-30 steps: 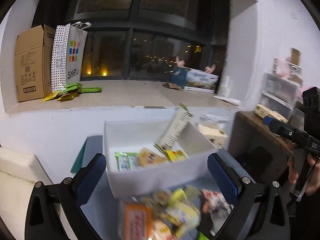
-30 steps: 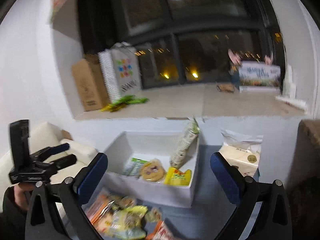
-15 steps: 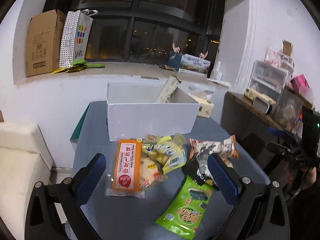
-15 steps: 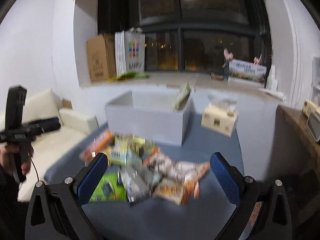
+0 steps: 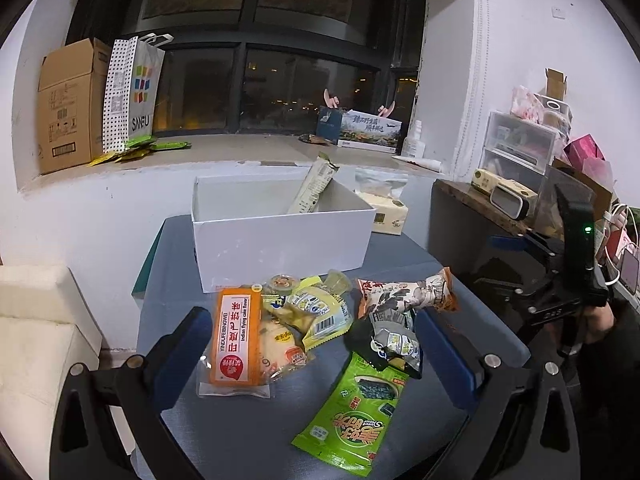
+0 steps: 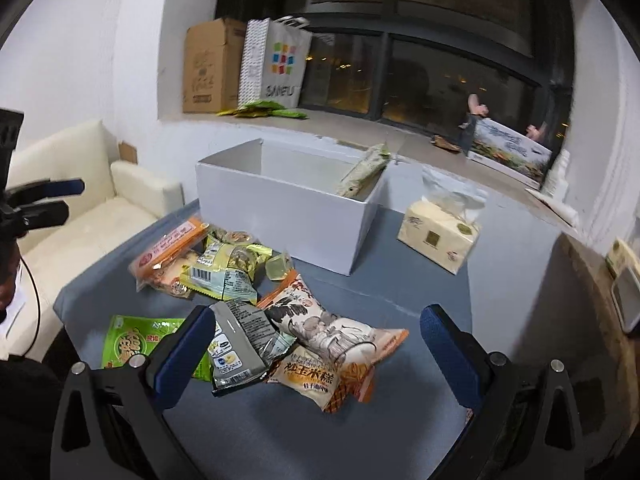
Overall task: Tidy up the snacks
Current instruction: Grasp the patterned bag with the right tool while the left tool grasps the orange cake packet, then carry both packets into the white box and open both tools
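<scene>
A white box [image 5: 280, 240] stands at the back of a grey-blue table [image 5: 248, 432], with a tall snack pack [image 5: 314, 188] leaning inside. In front lies a pile of snacks: an orange flat pack [image 5: 236, 340], yellow packs [image 5: 316, 312], a cartoon-print bag [image 5: 404, 292], a grey pack [image 5: 394, 340] and a green seaweed bag [image 5: 356, 416]. My left gripper [image 5: 316, 352] is open and empty, above the pile. My right gripper [image 6: 316, 352] is open and empty over the grey pack [image 6: 240, 344] and the cartoon-print bag [image 6: 328, 328]. The box [image 6: 288, 212] shows in the right wrist view too.
A tissue pack [image 6: 438, 236] sits right of the box. A cream sofa [image 6: 80, 216] is left of the table, a dark side table [image 5: 480, 220] with clutter to the right. The windowsill holds a cardboard box [image 5: 68, 104], a paper bag [image 5: 132, 92] and a flat carton [image 5: 370, 130].
Both grippers have pulled back and down from above the box to the near side of the table. The snack pile now lies between their open fingers.
</scene>
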The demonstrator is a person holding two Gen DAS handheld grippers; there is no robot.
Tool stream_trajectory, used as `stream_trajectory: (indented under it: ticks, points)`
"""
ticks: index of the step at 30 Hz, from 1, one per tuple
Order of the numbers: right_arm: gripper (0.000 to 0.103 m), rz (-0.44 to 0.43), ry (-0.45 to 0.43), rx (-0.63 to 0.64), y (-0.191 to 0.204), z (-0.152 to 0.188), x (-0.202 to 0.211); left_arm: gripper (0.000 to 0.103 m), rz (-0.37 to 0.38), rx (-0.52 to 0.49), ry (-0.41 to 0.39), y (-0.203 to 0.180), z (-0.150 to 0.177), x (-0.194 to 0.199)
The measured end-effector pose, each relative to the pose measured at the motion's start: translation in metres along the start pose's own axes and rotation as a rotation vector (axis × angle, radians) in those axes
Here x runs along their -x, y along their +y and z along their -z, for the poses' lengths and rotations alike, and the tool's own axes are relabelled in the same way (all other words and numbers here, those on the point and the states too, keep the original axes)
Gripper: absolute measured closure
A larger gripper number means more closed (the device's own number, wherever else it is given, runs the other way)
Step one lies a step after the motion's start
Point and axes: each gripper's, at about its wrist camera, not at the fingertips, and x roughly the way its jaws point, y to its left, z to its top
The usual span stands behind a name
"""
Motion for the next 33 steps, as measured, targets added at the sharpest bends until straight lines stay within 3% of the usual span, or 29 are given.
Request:
stream_trajectory:
  ticks: [8,20,25,26,27,29,33]
  points:
    - [0.000,-0.026,0.076,0.090,0.001,-0.005,-0.029,0.000,0.006,-0.012,-0.003,-0.003,0.000,0.004]
    - [0.000,-0.073,0.360,0.331,-0.004,-0.010,-0.128,0.000,0.000,-0.028,0.025,-0.007,0.009,-0.005]
    - [0.000,-0.077,0.459,0.342,-0.010,-0.003,-0.162,0.000,0.000,-0.020,0.038,-0.005,0.013,-0.009]
    - [0.008,-0.090,0.468,0.325,-0.013,-0.003,-0.166,0.000,-0.002,-0.019,0.039,-0.005,0.013,-0.009]
    - [0.031,-0.110,0.483,0.302,-0.015,-0.002,-0.170,0.000,-0.001,-0.016,0.040,-0.004,0.013,-0.009]
    - [0.058,-0.122,0.523,0.282,-0.018,0.003,-0.181,0.000,-0.002,-0.015,0.038,-0.004,0.013,-0.009]
    - [0.061,-0.155,0.514,0.222,-0.024,0.007,-0.182,0.000,-0.003,-0.015,0.034,-0.004,0.013,-0.008]
